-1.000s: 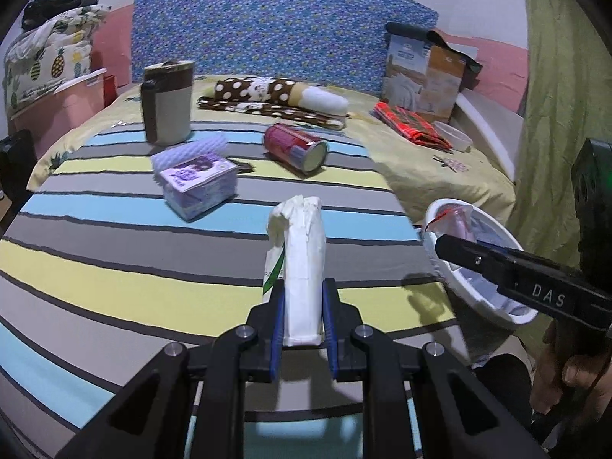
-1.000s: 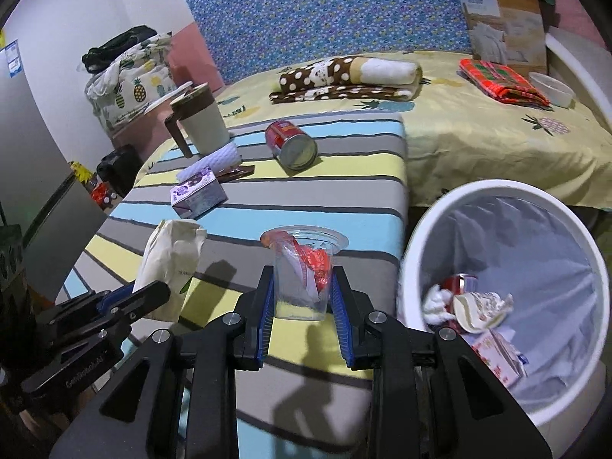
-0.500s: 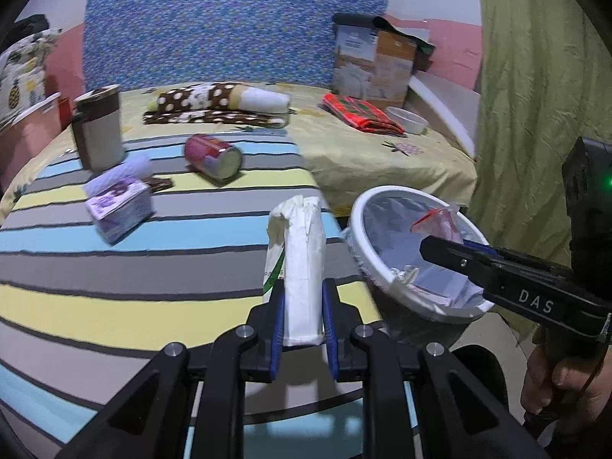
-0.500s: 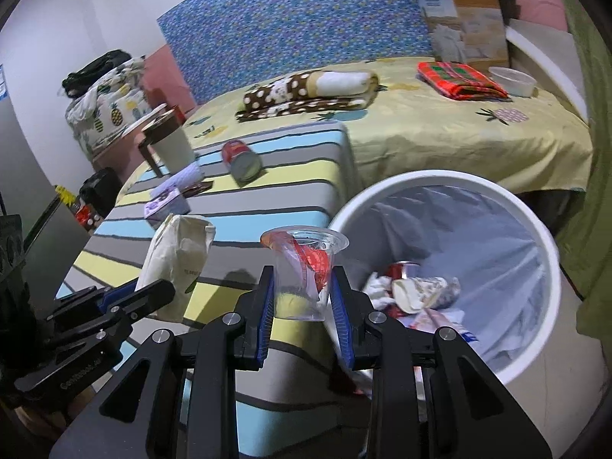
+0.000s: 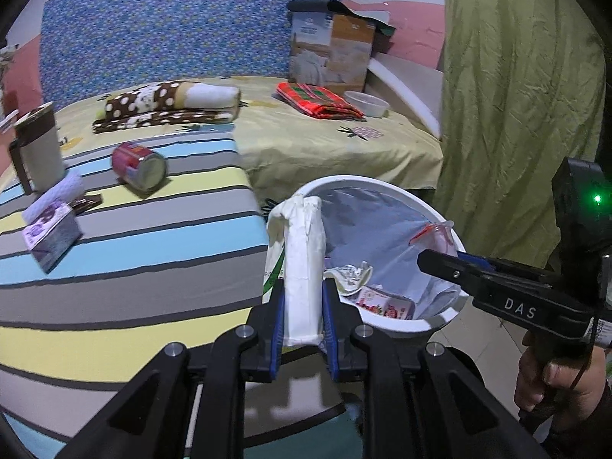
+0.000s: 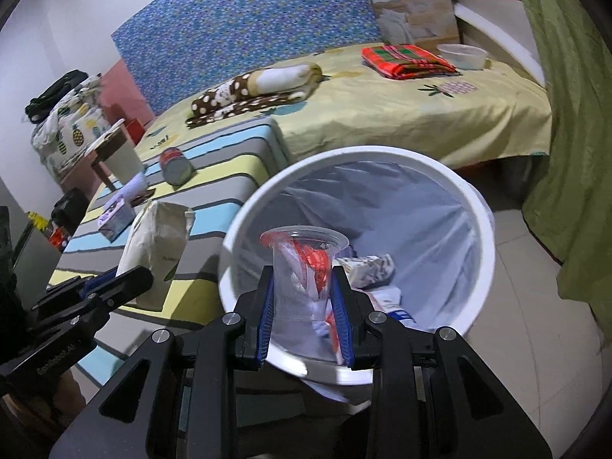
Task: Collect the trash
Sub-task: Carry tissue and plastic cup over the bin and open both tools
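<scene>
My left hand-held gripper point(image 5: 303, 302) is clamped on a white paper bag point(image 5: 302, 264), which stands upright between the blue pads. In the left wrist view the bag sits in front of the near rim of the white trash bin point(image 5: 420, 323), at the edge of the striped bench point(image 5: 134, 252). My right hand-held gripper point(image 6: 306, 306) is closed on a clear plastic cup point(image 6: 302, 267) with red and white wrapper scraps stuffed inside; the cup is upright and, from the right wrist view, lies over the bin's opening, near its front rim.

The bin is lined with a pale bag and already holds crumpled paper point(image 6: 369, 267) and a printed carton point(image 5: 386, 304). It stands on the tiled floor point(image 6: 535, 306) just beside the bench. In the left view I can see the right tool reaching in from the right, with a person's hand point(image 5: 554, 375) on its handle.

On the bench, well apart from the bin, lie a red can point(image 5: 139, 168) on its side, a small purple box point(image 5: 51, 233) and a lidded mug point(image 5: 38, 149). Beyond is the bed point(image 5: 325, 145) with a spotted brown blanket point(image 5: 168, 105), a red plaid cloth point(image 5: 319, 99), a white bowl point(image 5: 366, 102) and a cardboard box point(image 5: 331, 51).
</scene>
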The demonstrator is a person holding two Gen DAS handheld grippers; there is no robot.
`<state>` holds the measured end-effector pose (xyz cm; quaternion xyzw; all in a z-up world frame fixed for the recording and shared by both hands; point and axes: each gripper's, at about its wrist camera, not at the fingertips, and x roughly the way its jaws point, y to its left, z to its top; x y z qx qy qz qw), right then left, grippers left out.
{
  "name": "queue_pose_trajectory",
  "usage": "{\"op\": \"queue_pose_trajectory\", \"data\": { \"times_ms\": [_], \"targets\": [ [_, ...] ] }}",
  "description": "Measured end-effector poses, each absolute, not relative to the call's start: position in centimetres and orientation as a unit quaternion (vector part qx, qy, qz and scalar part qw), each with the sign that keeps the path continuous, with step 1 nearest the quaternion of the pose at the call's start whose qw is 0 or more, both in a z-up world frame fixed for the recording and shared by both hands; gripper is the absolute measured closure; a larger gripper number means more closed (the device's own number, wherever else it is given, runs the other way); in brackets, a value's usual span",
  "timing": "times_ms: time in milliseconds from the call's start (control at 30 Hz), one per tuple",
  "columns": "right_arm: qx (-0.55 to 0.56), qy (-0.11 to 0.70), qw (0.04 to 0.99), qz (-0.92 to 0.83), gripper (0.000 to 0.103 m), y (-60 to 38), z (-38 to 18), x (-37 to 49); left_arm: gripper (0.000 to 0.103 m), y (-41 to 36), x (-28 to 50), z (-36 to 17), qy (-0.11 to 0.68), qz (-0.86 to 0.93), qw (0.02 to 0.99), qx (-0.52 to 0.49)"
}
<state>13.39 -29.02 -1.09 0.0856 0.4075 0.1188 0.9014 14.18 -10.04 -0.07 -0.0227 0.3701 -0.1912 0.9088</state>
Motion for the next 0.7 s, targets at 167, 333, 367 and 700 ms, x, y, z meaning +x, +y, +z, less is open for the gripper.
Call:
{"op": "queue_pose_trajectory", "data": {
  "times_ms": [167,333,367,700],
  "targets": [
    [0.087,0.415,0.898,0.113,0.072,-29.8,-1.6,13.7,0.084,-11.7,14.8,-0.3,0.373,-0.208,0.904,-0.014],
    [0.088,0.426,0.894,0.106,0.072,-30.5,-2.2,14.2,0.084,-12.9,15.6,-0.6,0.377,-0.221,0.9,-0.007],
    [0.088,0.429,0.893,0.105,0.072,-30.6,-2.3,14.3,0.083,-13.1,15.7,-0.7,0.377,-0.224,0.899,-0.007],
    [0.086,0.444,0.886,0.101,0.069,-31.3,-3.0,14.6,0.072,-13.9,16.4,-1.3,0.38,-0.244,0.892,-0.019]
  ]
}}
